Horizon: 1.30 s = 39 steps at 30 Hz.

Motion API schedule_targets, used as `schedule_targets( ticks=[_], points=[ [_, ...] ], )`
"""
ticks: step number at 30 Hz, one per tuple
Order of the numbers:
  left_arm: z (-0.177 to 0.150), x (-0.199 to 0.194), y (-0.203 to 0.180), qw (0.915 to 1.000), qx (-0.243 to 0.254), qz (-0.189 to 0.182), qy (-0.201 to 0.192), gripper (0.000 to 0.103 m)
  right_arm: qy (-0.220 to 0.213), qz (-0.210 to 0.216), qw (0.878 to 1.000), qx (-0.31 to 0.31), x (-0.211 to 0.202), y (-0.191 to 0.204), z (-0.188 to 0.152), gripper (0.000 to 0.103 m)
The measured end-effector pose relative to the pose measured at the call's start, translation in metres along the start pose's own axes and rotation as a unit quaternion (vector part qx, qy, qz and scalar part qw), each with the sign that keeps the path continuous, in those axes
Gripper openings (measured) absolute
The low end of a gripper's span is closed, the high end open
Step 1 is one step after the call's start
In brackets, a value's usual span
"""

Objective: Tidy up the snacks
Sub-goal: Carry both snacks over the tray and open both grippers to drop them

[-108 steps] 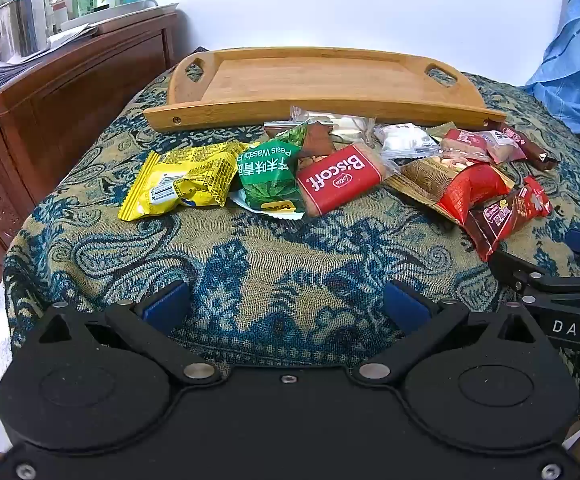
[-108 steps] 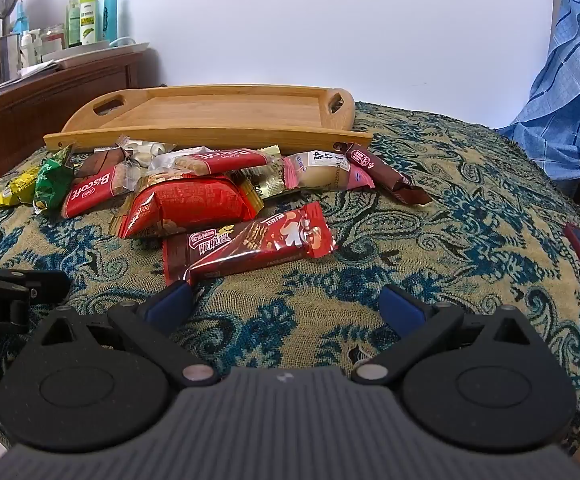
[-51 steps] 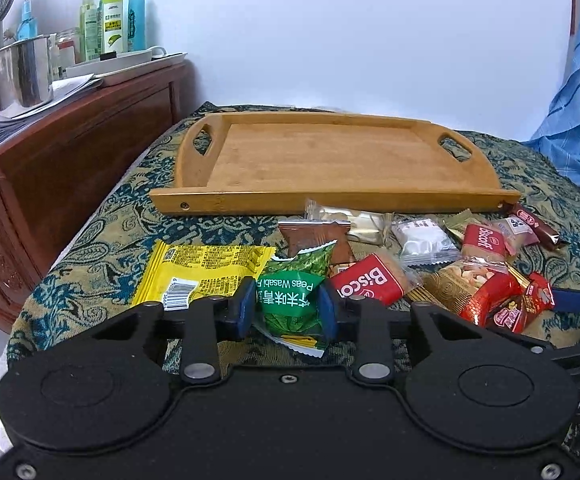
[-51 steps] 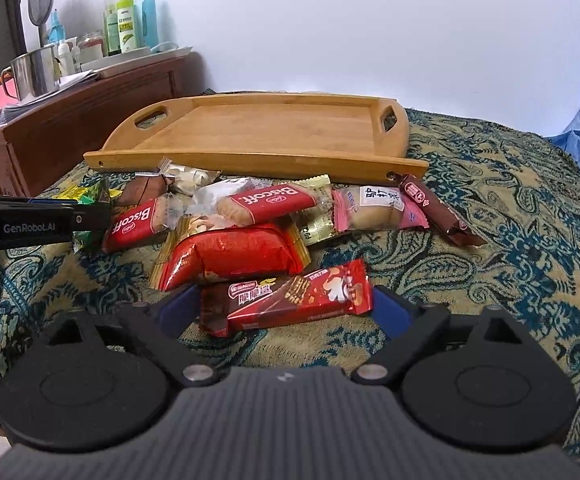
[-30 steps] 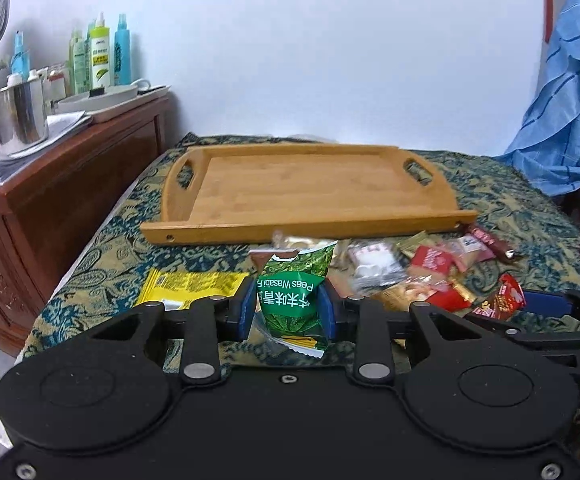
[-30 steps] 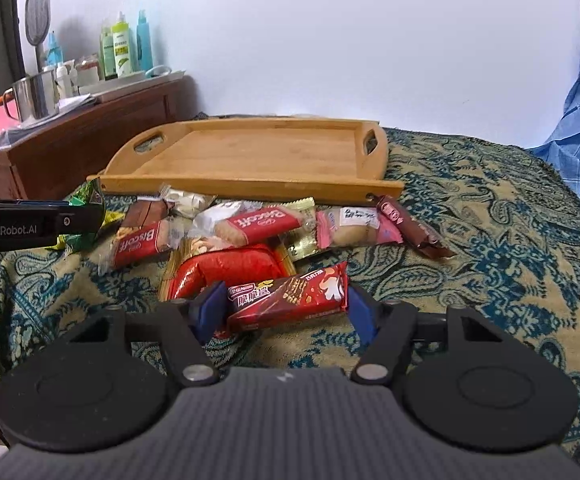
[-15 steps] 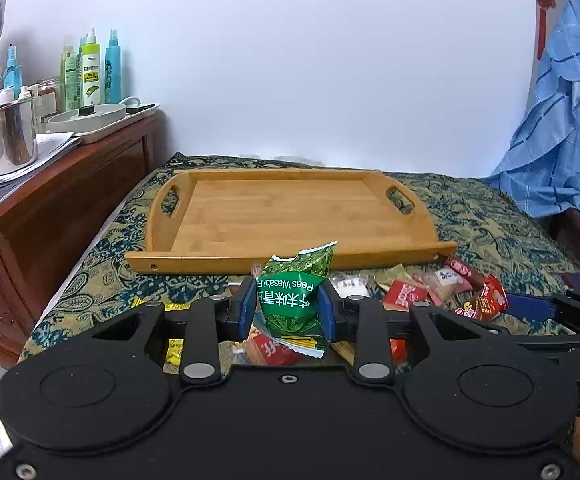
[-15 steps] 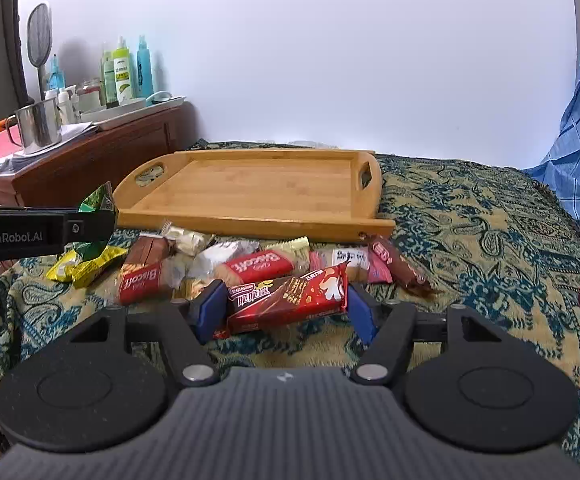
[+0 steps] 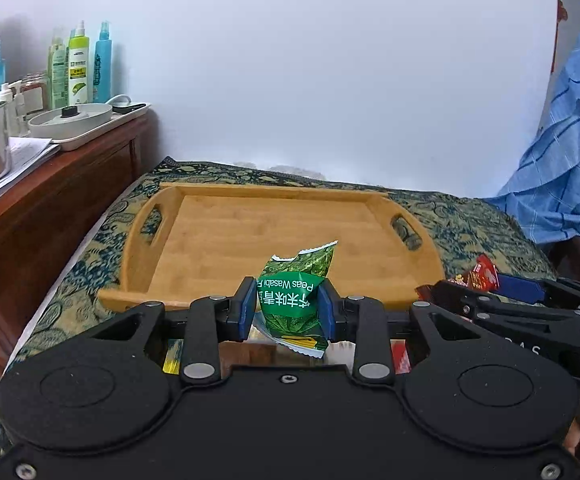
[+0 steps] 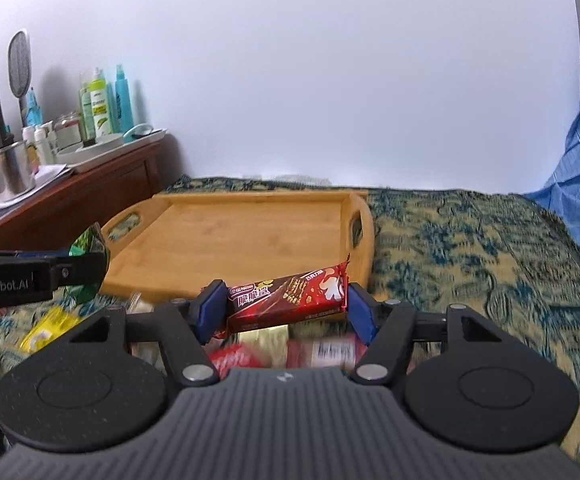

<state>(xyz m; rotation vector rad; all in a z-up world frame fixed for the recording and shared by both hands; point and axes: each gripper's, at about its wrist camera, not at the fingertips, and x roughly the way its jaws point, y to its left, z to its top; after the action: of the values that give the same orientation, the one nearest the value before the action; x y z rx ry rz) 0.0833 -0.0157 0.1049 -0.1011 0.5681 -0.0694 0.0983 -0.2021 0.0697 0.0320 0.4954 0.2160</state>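
Tray [image 9: 217, 236]: bare | your left gripper [image 9: 285, 306]: clamped on green pea packet [image 9: 292, 300] | right gripper [image 10: 283, 306]: clamped on red wafer bar [image 10: 290, 294] | remaining snacks [image 10: 273, 350]: still unsorted.

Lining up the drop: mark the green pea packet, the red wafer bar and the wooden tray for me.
green pea packet [image 9: 290, 300]: left wrist view, printed front between the pads.
red wafer bar [image 10: 287, 300]: right wrist view, middle of the wrapper.
wooden tray [image 9: 249, 236]: left wrist view, bare floor.

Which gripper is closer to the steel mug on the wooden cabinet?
Left. The left gripper, shut on the green pea packet, is on the steel mug's side; the right gripper, holding the red wafer bar, is farther away.
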Motion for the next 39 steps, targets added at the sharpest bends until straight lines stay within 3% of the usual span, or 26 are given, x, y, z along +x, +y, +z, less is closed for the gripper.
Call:
schedule_targets(
  ticks=[8, 20, 39],
  points=[
    [0.033, 0.057, 0.006, 0.999, -0.019, -0.012, 0.039, 0.031, 0.024, 0.017, 1.0, 0.008, 0.05, -0.014, 0.026, 0.067],
    [0.032, 0.122, 0.008, 0.9966, -0.013, 0.006, 0.082, 0.031, 0.076, 0.025, 0.997, 0.007, 0.108, -0.019, 0.022, 0.067],
    [0.023, 0.147, -0.001, 0.9963, 0.013, 0.009, 0.085, 0.031, 0.097, 0.019, 0.995, 0.009, 0.129, -0.018, 0.017, 0.067]
  ],
)
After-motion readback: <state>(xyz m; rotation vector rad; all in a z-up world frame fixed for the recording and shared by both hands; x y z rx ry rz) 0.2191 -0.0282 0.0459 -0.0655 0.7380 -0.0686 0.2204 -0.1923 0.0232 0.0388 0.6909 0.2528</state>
